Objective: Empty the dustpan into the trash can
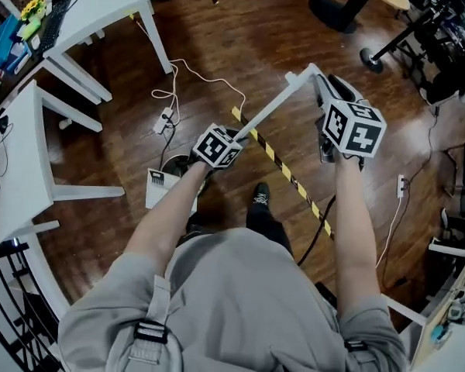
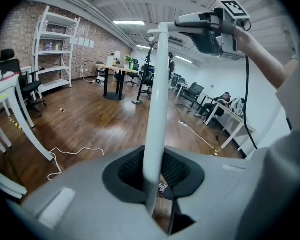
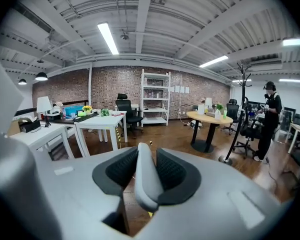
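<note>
We are clenching left claw [image 2: 157,176] on dustpan pole [image 2: 157,104] low down, right claw [image 3: 146,176] on top grip [image 3: 144,191]: two holds, likely for controlled tipping.

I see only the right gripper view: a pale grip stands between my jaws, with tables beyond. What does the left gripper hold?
Observer: The left gripper is shut on a white pole, as its own view shows.
Operator: Is this the same thing that I hold?
Observer: Yes. In the head view the white pole runs up from the left gripper, bends, and ends in the right gripper.
Operator: What lies under it?
Observer: A yellow-black tape line crosses below the pole.
</note>
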### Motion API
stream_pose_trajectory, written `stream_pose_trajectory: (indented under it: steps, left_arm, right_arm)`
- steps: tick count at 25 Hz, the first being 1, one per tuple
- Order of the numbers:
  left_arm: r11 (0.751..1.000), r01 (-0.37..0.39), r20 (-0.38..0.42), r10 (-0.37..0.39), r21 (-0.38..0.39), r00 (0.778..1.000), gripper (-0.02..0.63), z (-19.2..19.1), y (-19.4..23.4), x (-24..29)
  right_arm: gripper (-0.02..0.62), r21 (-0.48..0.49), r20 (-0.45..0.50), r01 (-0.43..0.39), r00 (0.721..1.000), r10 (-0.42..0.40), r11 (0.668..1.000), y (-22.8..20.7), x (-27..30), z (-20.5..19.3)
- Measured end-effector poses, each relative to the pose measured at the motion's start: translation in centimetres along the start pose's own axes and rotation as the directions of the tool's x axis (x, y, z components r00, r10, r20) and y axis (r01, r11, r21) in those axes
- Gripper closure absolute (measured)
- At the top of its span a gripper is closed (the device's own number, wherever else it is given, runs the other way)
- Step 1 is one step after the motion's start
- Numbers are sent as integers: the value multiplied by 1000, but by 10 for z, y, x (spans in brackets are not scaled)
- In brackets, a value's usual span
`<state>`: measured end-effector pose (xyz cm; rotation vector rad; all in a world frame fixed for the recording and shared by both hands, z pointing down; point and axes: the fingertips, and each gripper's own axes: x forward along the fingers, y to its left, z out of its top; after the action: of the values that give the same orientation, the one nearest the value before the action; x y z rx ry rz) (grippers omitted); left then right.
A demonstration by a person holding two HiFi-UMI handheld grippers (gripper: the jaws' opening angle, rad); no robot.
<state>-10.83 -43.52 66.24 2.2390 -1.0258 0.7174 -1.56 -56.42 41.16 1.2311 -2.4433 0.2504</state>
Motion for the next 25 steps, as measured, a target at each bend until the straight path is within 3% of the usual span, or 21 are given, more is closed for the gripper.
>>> stream_pose_trajectory:
  steps: [6,11,19,25]
  left_arm:
    - [997,-71,-143,64,-41,988,543,15,8,80]
    - [994,-100,-184,89,-52,979,541,30,14,107]
    - [988,-144,-183,131,-60,974,540,38,15,90]
    - [985,-166,-111,160,-39,981,545,22,6,30]
  right_arm:
    - [486,32,-155,-61,986,65,998,-93,55,-46]
    - [489,39,-188,-103,976,109,994,-128,78,-53]
    - [491,16,-162,-240,957,239,971,-113,83,-37]
    - [489,-65,-70,-327,944,323,943,-39,40,2]
